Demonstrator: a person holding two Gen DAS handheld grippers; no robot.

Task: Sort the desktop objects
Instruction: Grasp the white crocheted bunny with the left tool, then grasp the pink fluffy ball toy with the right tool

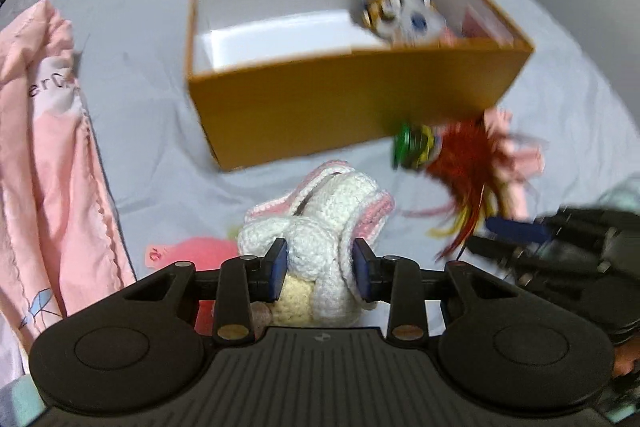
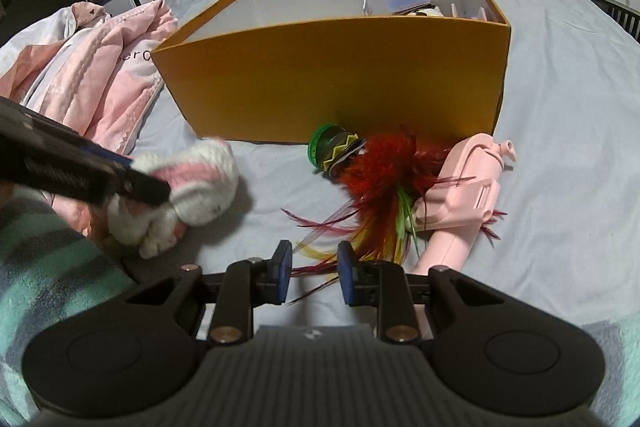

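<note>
While the left gripper (image 1: 320, 271) is clamped on the crochet toy (image 1: 320, 227), its 2 blue pads pressing into the white yarn from either side, the toy sits just in front of the orange box (image 1: 340, 103), short of the near wall; whether it is clear of the grey bedsheet (image 1: 140, 27) I cannot tell, and the left wrist view is blurred. Toy looks light, soft and squashy: no breakage risk, but yarn compresses and a loose limb or pink-edged flap could slip out, so I'd judge a hold across the fat body beats one on a limb or flap. Right gripper (image 2: 314, 273) has its pads apart with only a few stray feather tips between them, gripping nothing that I can see. Feather shuttlecock (image 2: 372, 179) lies in front of the box's near wall, green base (image 2: 326, 147) toward the box, feathers fanned toward the right gripper. Feathers are flimsy and likely to bend or pull out, so the stiff base is probably the place to grab. Pink plastic gadget (image 2: 460, 195) lies touching the feathers on the right, rigid and smooth, likely best pinched on its narrow handle. Box already holds a few small items at its right end.
</note>
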